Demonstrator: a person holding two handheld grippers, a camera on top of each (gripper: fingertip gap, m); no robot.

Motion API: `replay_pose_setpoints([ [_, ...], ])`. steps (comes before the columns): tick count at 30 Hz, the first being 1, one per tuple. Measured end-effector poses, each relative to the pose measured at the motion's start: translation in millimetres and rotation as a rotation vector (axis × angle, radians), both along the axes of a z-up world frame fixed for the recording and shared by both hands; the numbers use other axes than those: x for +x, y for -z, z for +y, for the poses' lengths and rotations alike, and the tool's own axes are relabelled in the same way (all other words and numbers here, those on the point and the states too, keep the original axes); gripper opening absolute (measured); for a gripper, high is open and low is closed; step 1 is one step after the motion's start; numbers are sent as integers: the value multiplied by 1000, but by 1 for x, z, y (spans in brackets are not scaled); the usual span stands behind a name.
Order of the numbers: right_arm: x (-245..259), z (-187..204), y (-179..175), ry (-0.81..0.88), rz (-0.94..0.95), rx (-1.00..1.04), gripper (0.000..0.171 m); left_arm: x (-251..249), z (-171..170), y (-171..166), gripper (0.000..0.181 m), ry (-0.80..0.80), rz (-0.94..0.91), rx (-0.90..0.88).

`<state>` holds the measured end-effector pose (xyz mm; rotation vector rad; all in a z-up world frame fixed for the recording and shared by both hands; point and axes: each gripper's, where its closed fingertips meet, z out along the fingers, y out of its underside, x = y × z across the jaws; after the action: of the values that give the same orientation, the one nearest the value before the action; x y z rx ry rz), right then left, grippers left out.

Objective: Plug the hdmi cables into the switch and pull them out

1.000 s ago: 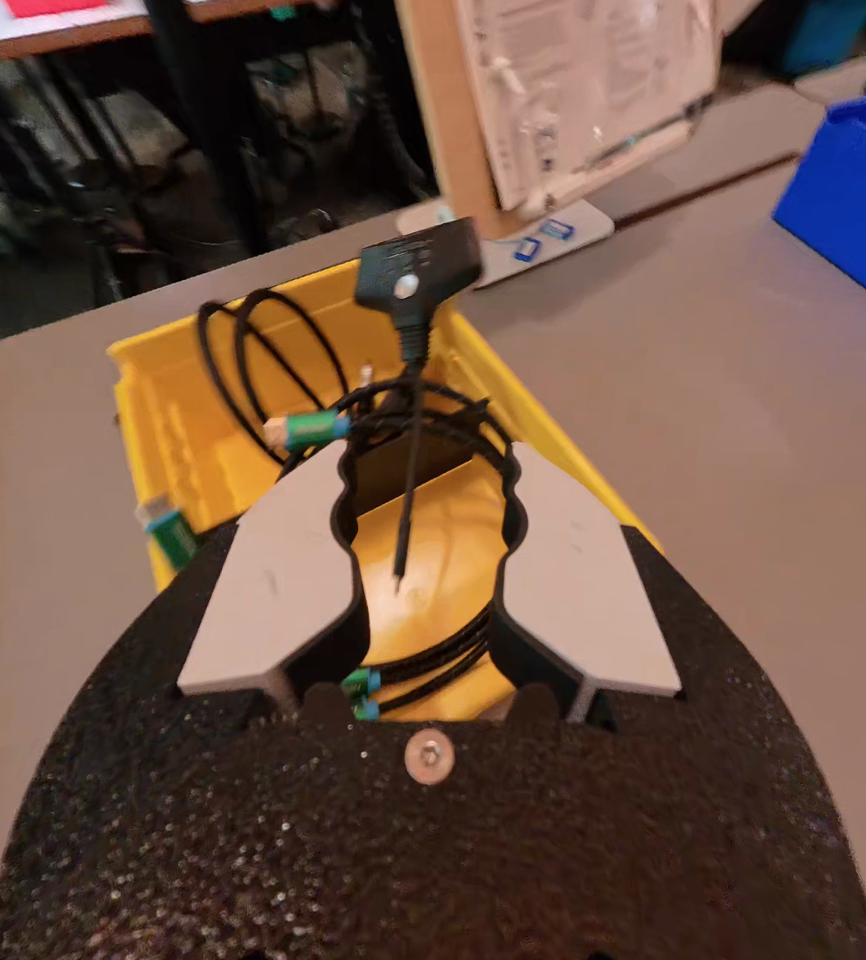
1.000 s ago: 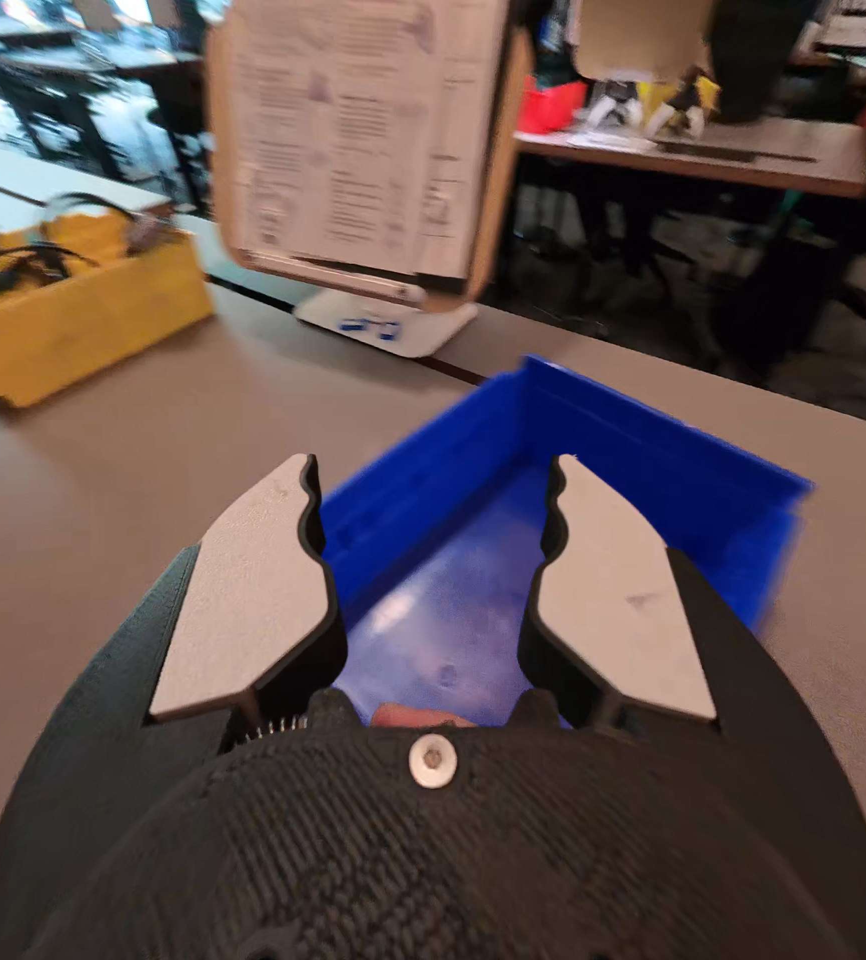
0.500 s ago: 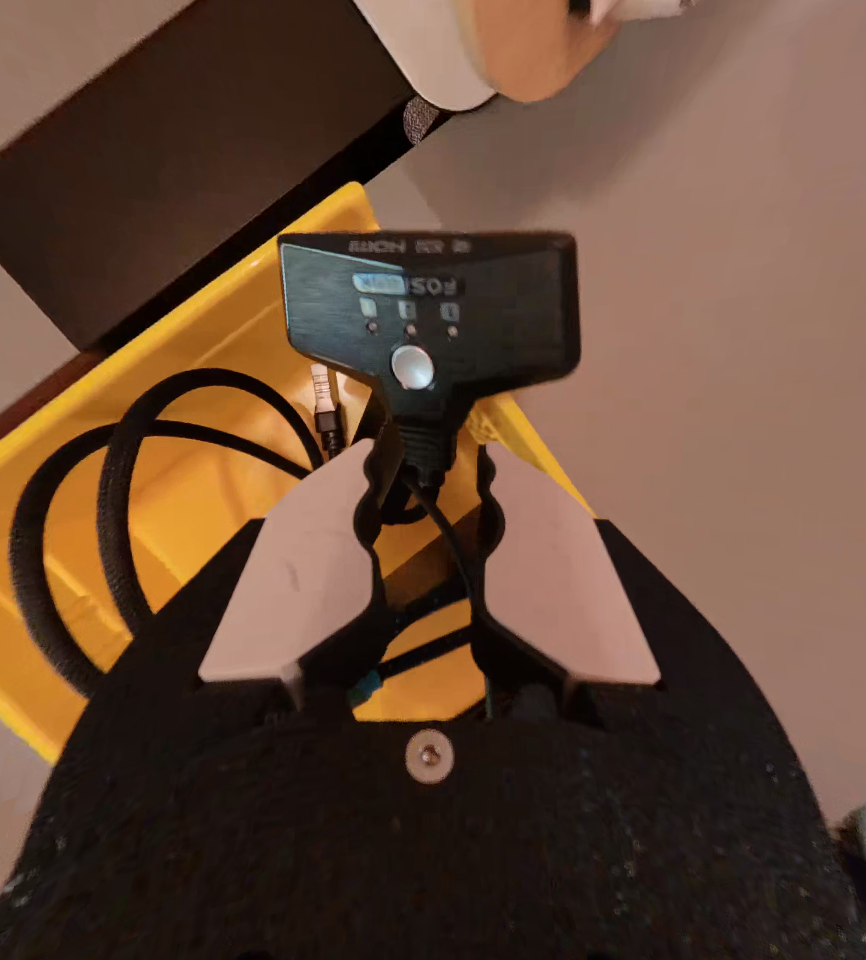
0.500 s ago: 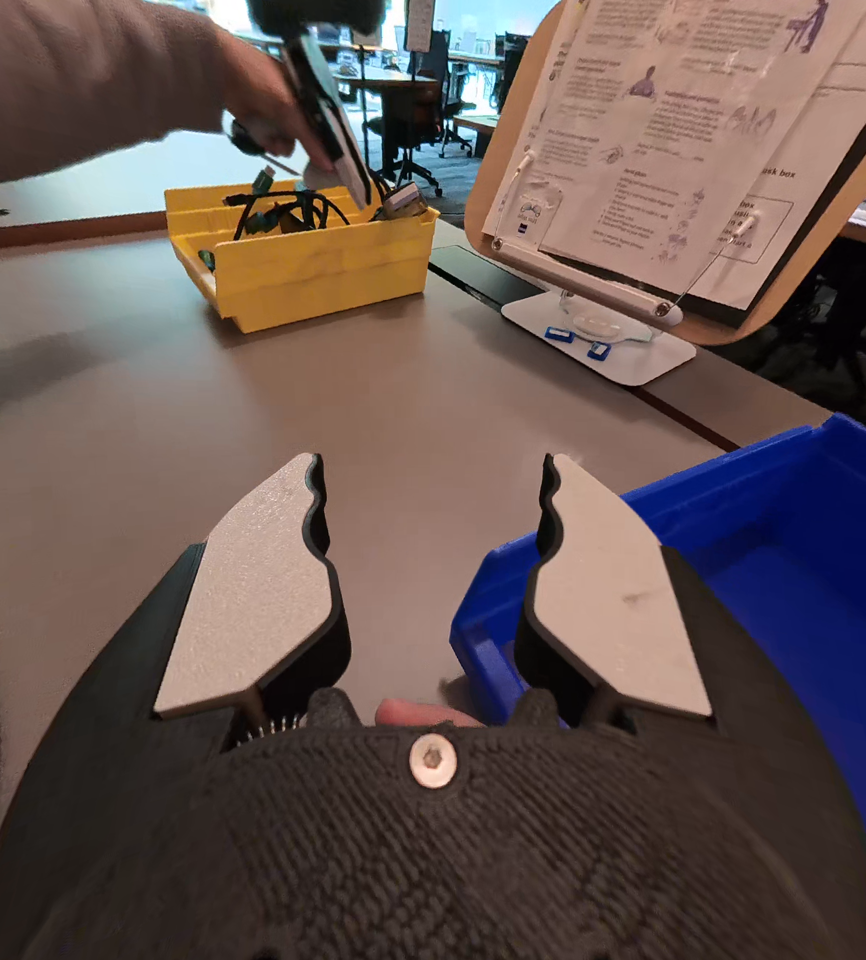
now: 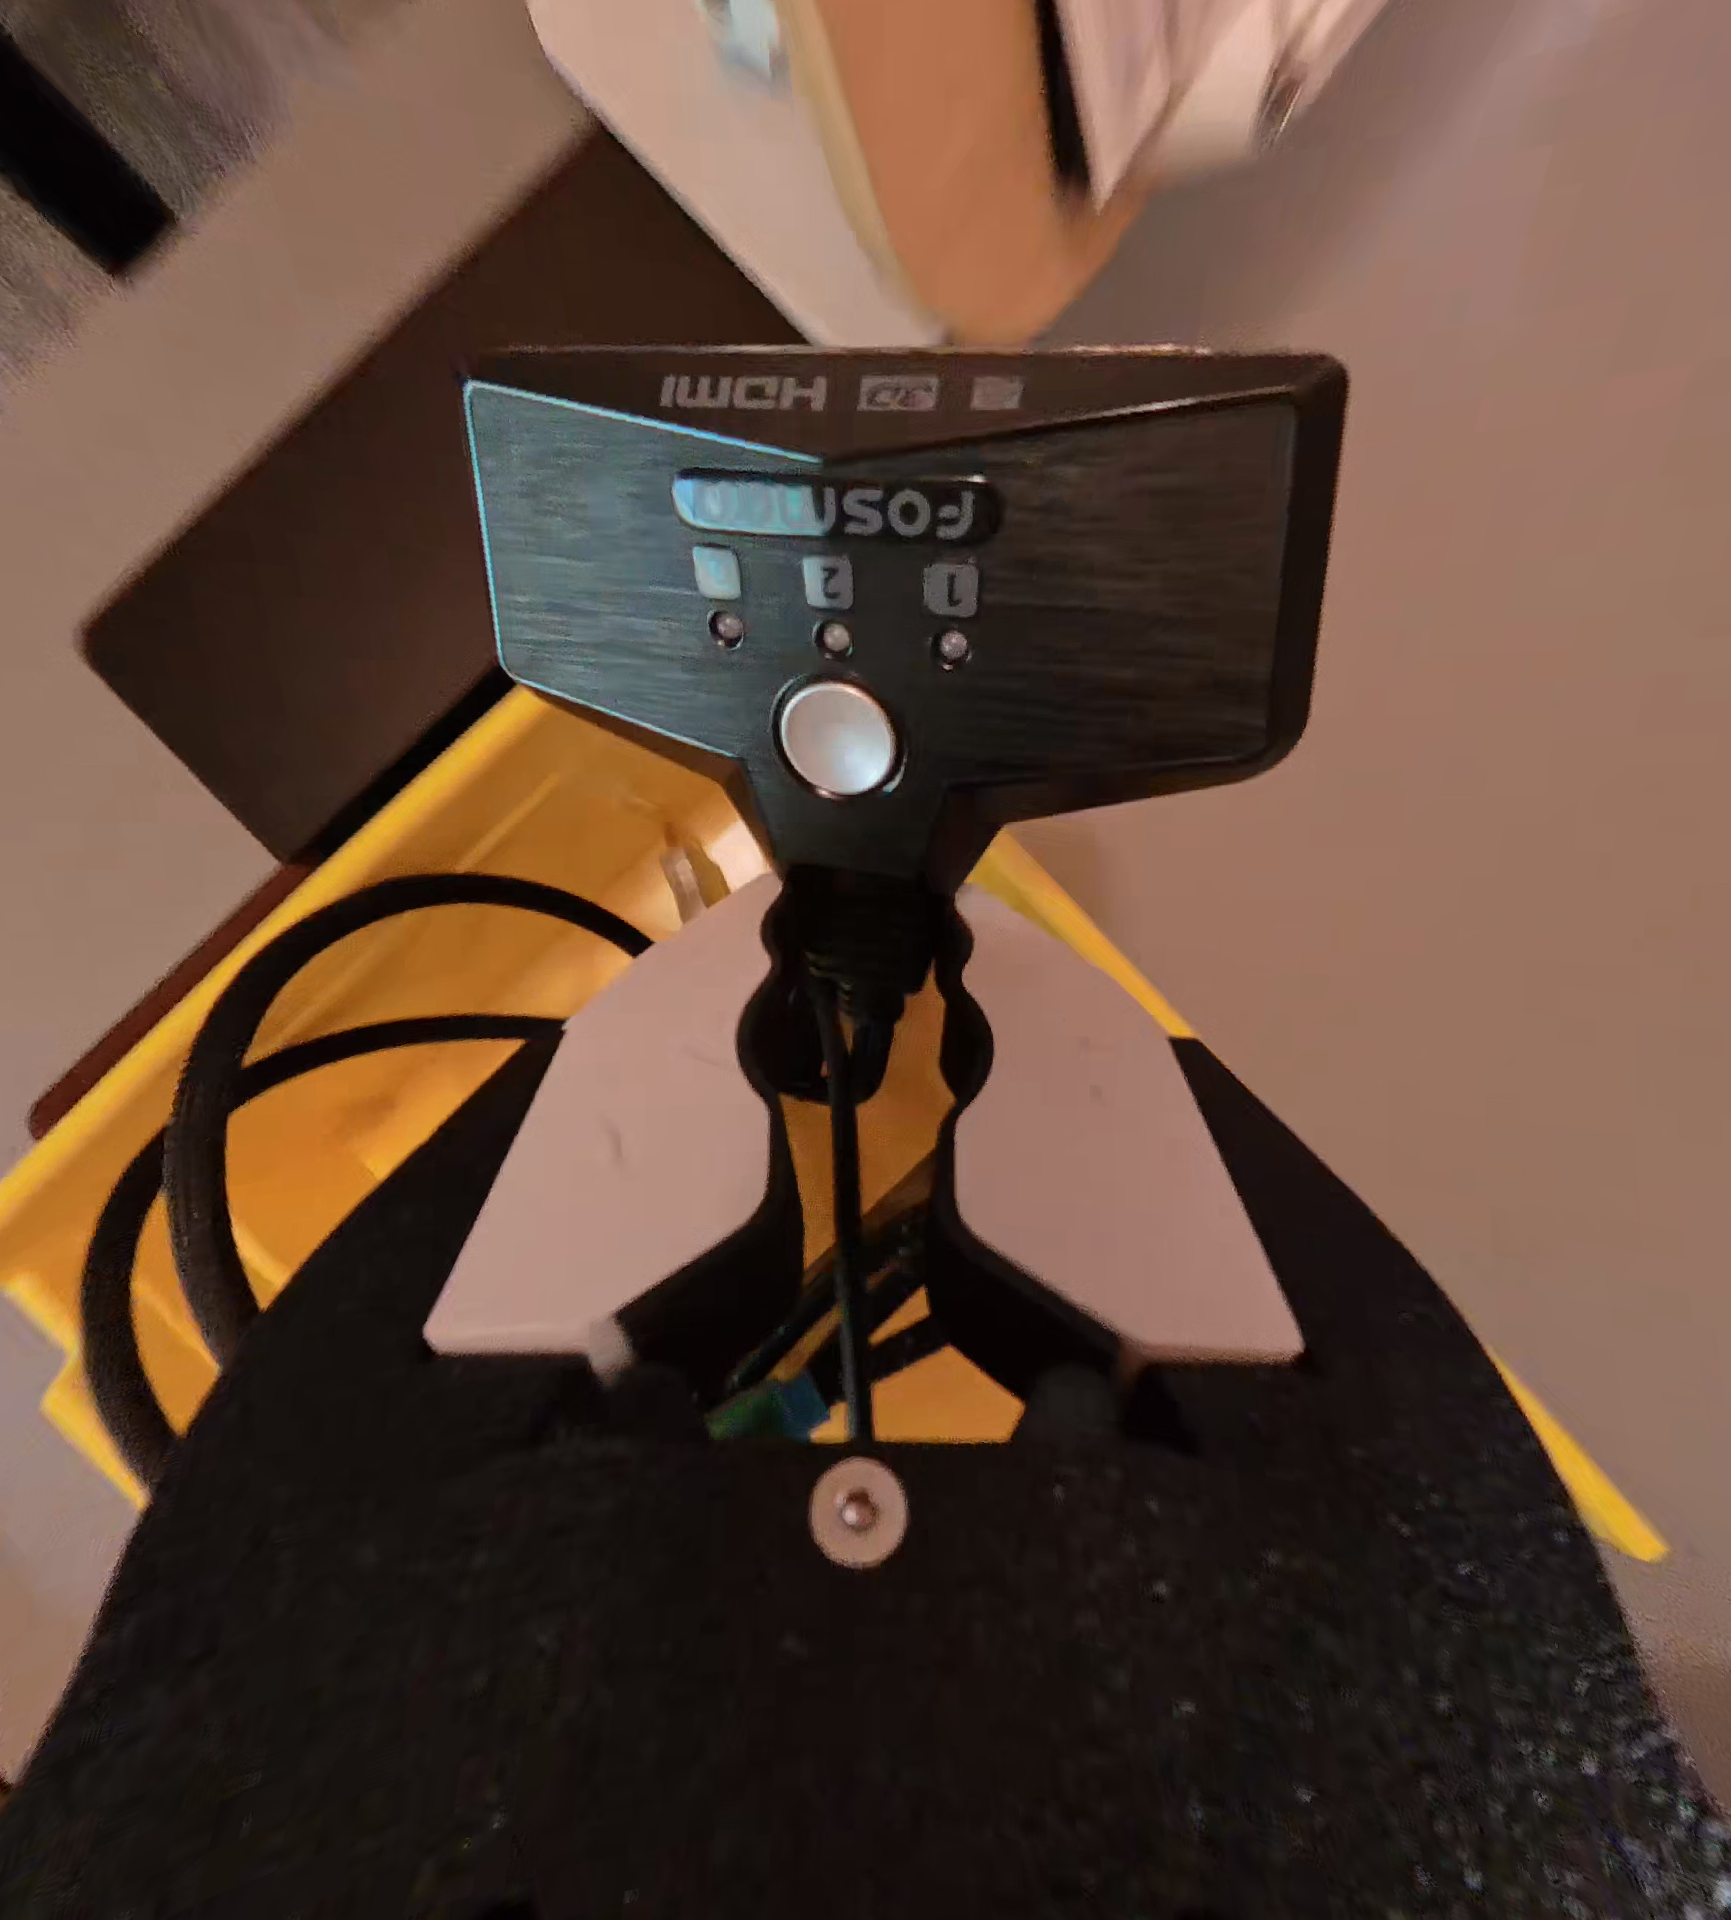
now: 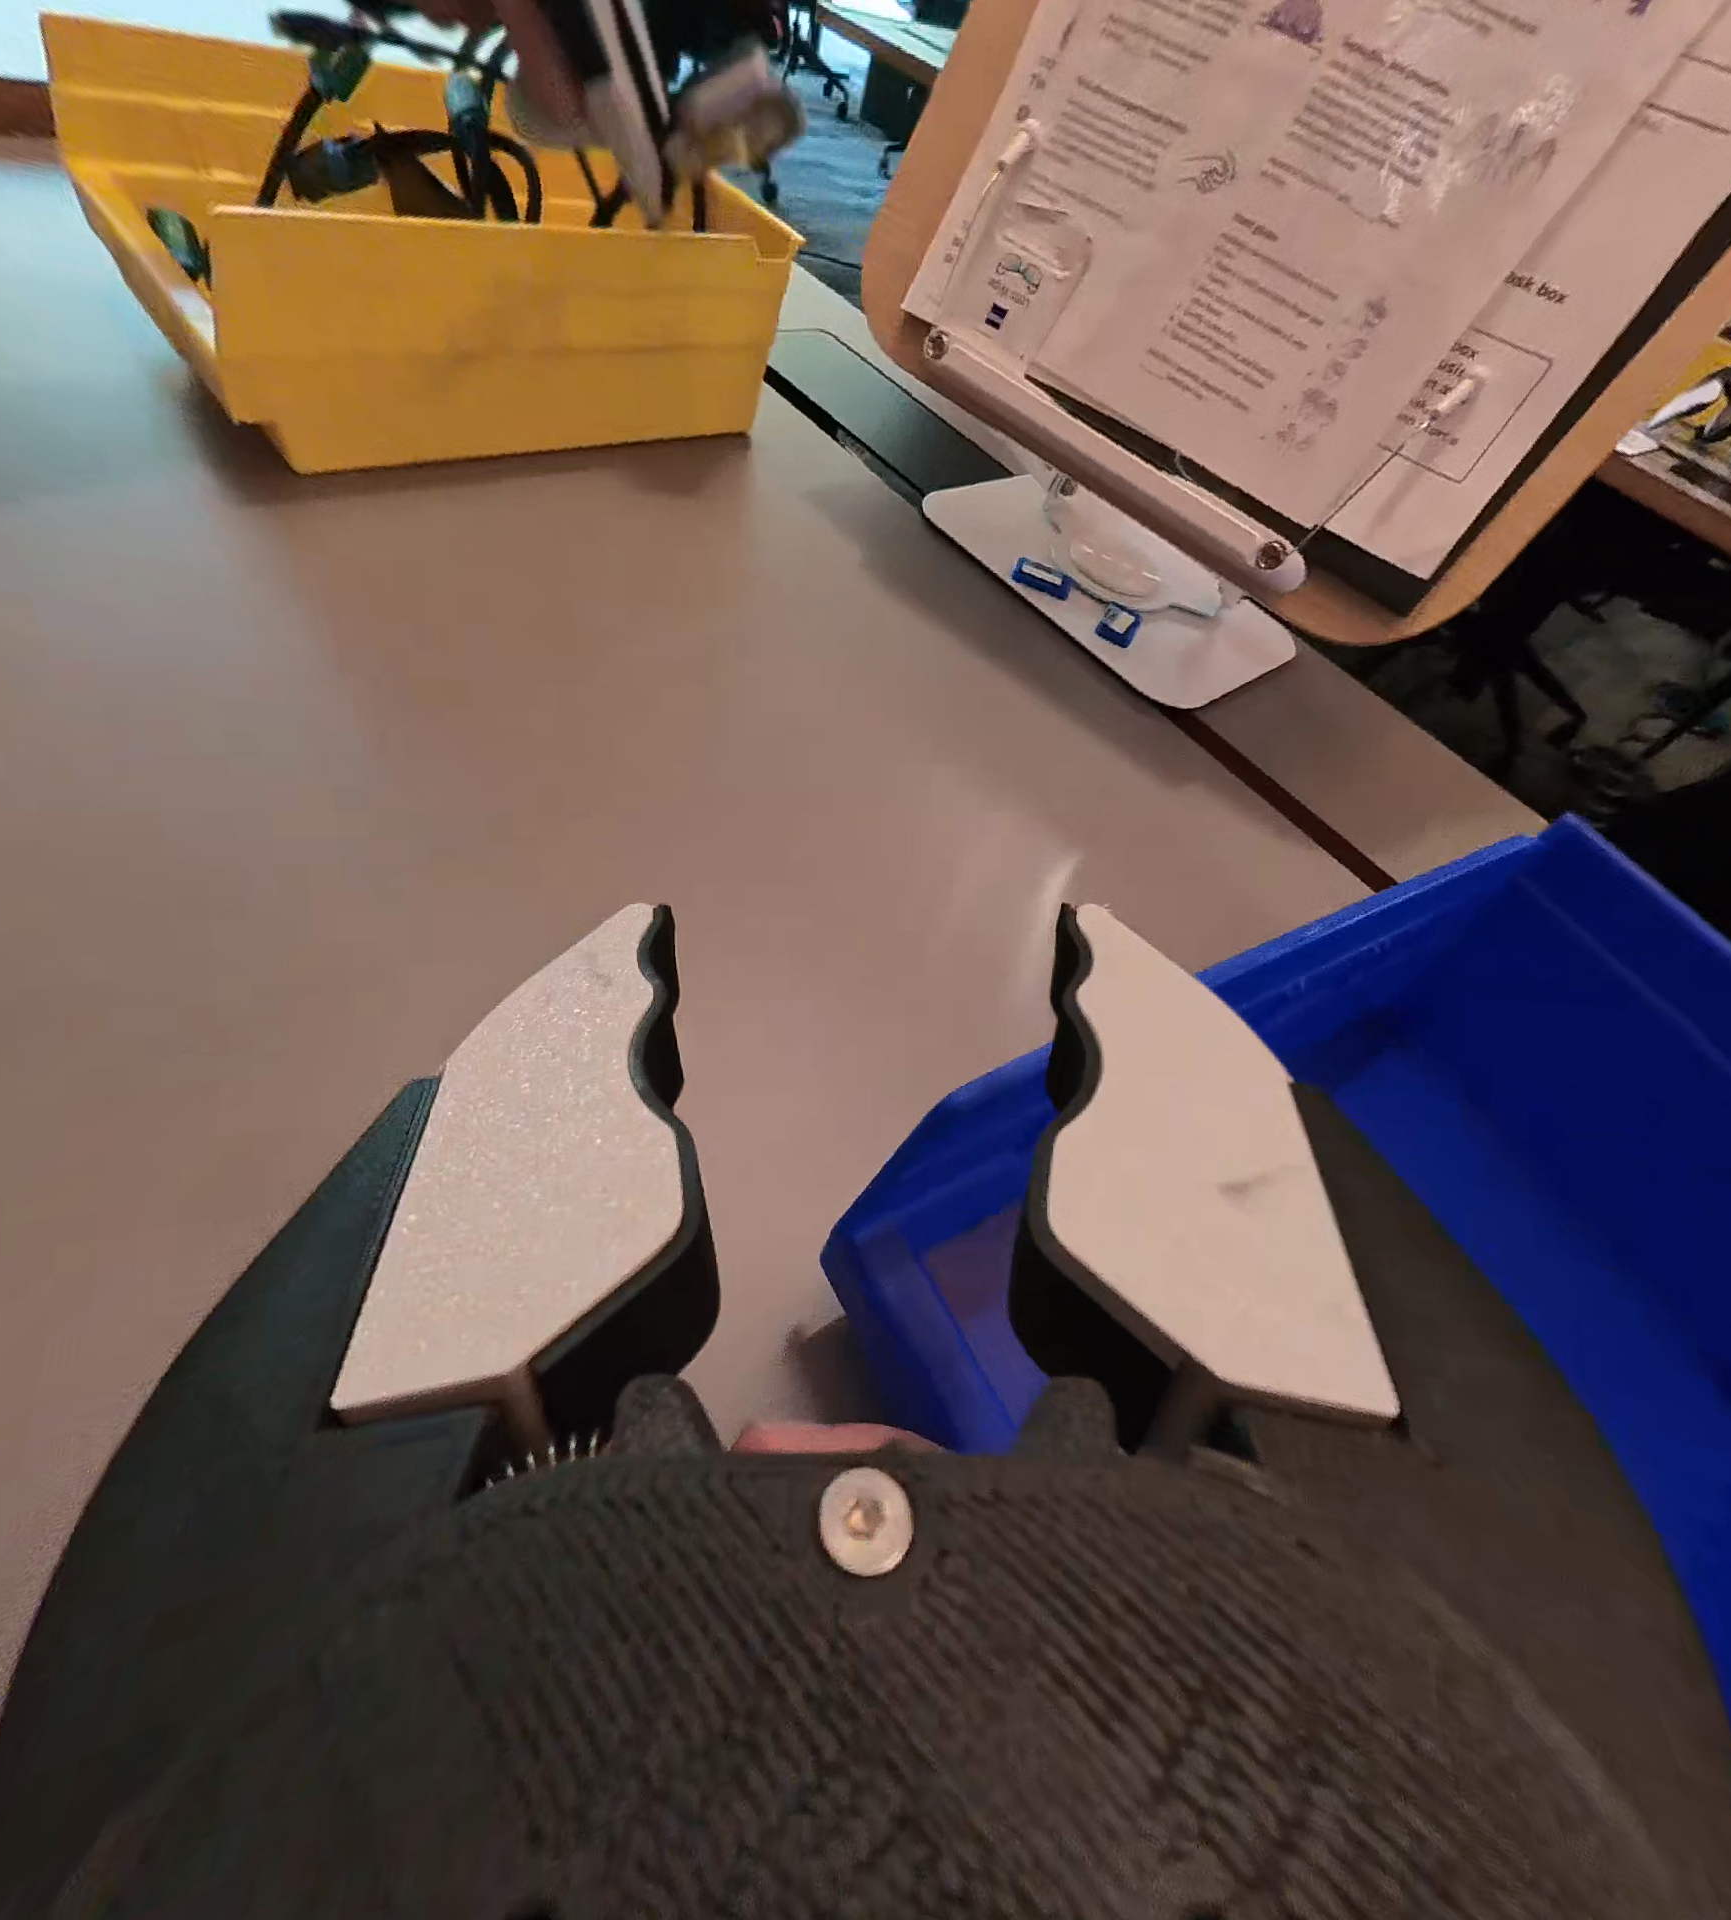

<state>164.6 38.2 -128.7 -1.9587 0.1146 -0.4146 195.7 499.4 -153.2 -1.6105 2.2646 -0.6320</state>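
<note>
My left gripper [image 5: 859,935] is shut on the neck of a black HDMI switch [image 5: 902,582], where its thin lead comes out. The switch is held up above a yellow bin [image 5: 549,821] that holds coiled black HDMI cables [image 5: 206,1122] with green plug ends. My right gripper [image 6: 866,935] is open and empty, low over the grey table [image 6: 425,727] beside a blue bin [image 6: 1526,1143]. In the right wrist view the yellow bin [image 6: 466,332] sits far left with the left gripper [image 6: 622,135] blurred over it.
A tilted wooden document stand [image 6: 1360,260] with printed sheets sits on a white base [image 6: 1152,613] at the table's far edge. A dark inset panel [image 5: 404,540] lies behind the yellow bin. Other desks and chairs stand beyond the table.
My left gripper closed on the switch's neck and lifted it over the yellow bin. My right gripper swung left from over the blue bin and stays open.
</note>
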Motion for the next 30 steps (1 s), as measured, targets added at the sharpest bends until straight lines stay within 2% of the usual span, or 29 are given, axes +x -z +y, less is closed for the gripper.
replay_pose_setpoints([
  [4, -7, -1, 0, -32, -7, -19, 69, -8, -5, -71, 24, -72, -219, -137],
  [9, -13, 3, -2, -53, 16, -4, 69, -21, 8, -167, 24, -346, -490, -459],
  [13, -22, 7, -1, -85, 12, -26, 69, -37, 25, -210, 24, -523, -566, -739],
  [17, -27, 5, 2, -104, 8, -45, 69, -53, 13, -243, 24, -534, -575, -1035],
  [18, -28, 5, 2, -112, 16, -40, 69, -56, 10, -241, 24, -523, -554, -1013],
  [19, -29, 5, 1, -118, 26, -31, 69, -59, 10, -230, 24, -528, -524, -917],
  [21, -29, 7, 0, -117, 49, -10, 69, -61, 19, -204, 25, -563, -477, -695],
  [25, -30, 9, 4, -128, 59, -17, 69, -61, 42, -176, 24, -610, -504, -380],
  [27, -29, 8, 7, -125, 53, -35, 69, -63, 54, -158, 24, -609, -460, -188],
  [30, -26, 5, 7, -111, 43, -45, 69, -65, 68, -134, 24, -594, -359, -5],
])
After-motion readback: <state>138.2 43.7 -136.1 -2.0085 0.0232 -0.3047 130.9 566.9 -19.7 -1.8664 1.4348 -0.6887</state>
